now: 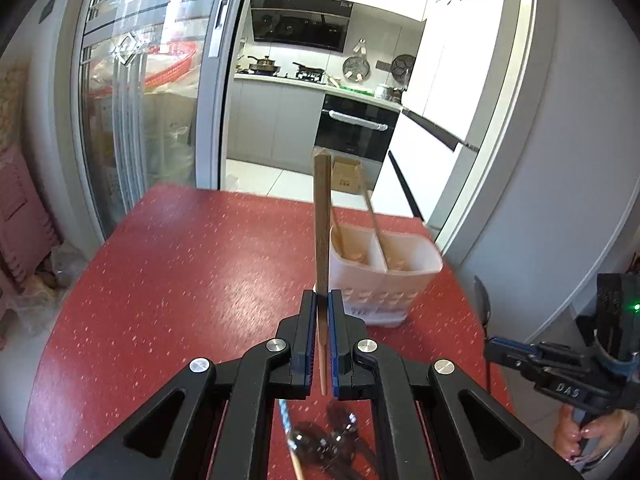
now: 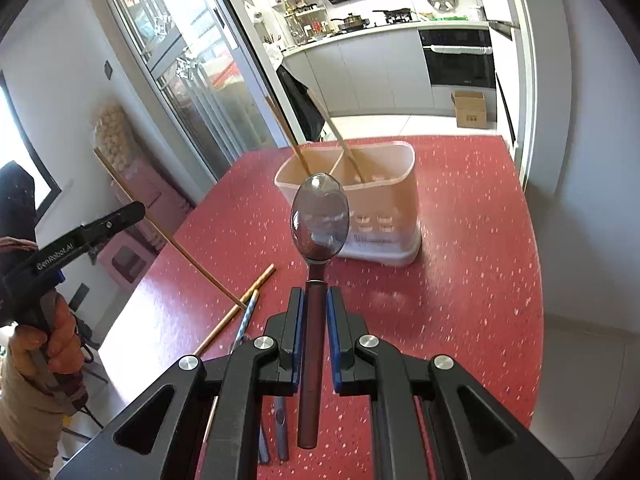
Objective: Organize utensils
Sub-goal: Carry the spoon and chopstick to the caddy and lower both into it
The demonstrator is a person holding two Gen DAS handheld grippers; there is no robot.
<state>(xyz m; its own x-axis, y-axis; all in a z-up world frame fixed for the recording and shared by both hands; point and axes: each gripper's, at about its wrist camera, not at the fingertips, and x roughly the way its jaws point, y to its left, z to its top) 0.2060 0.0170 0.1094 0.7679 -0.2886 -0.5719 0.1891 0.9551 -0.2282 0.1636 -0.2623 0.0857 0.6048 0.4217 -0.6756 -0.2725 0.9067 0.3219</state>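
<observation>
My left gripper (image 1: 322, 304) clamps a slim wooden chopstick (image 1: 322, 216) upright before the white two-compartment holder (image 1: 384, 276) on the speckled red counter (image 1: 180, 264), while my right gripper (image 2: 312, 300) clamps a glossy metal spoon (image 2: 320, 212), bowl upward.

Desk (image 2: 460, 280): your red speckled top.
Far right: white utensil holder (image 2: 384, 216).
Near left: loose chopsticks (image 2: 236, 308), other utensils.

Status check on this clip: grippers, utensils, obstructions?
Left gripper shut on chopstick. Right gripper shut on spoon. Holder ahead, a chopstick in each compartment. Loose utensils on table; path clear.
</observation>
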